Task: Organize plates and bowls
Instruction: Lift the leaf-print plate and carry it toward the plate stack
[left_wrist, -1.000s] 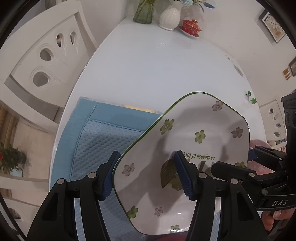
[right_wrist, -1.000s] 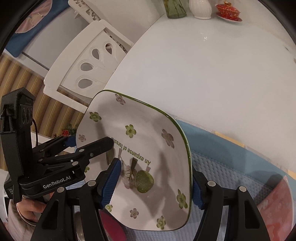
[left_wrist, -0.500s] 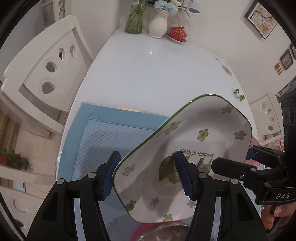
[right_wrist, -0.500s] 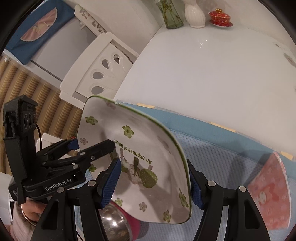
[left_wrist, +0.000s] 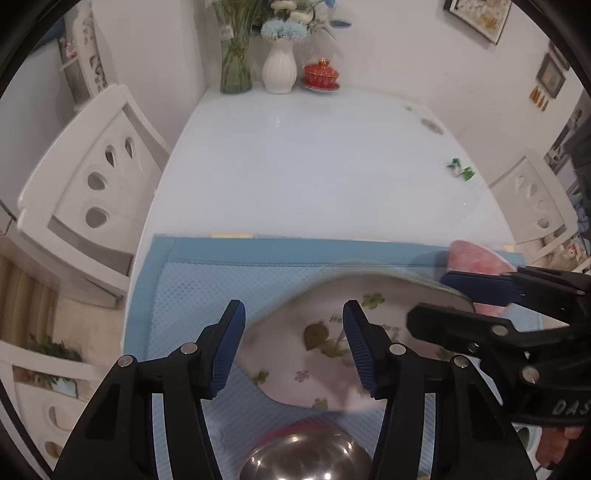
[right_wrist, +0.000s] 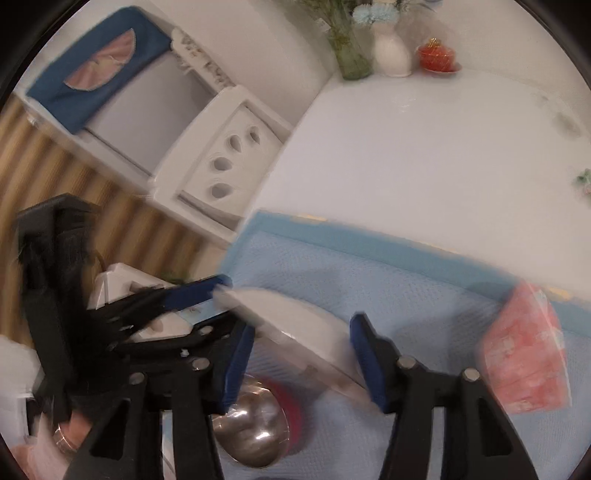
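Observation:
A white square plate with green flowers and a green rim hangs tilted above the blue mat, blurred by motion. My left gripper and my right gripper each have their jaws around an edge of the plate. A steel bowl with a red outside sits on the mat just below the plate; it also shows in the right wrist view. A pink plate lies at the mat's right end, also in the left wrist view.
The white table stretches beyond the mat, with a glass vase, a white vase and a red lidded cup at its far end. White chairs stand at both sides. A small green item lies at the right.
Both grippers have lifted and pulled back with the plate, tipping it from nearly upright towards flat. The steel bowl and pink plate have come into view.

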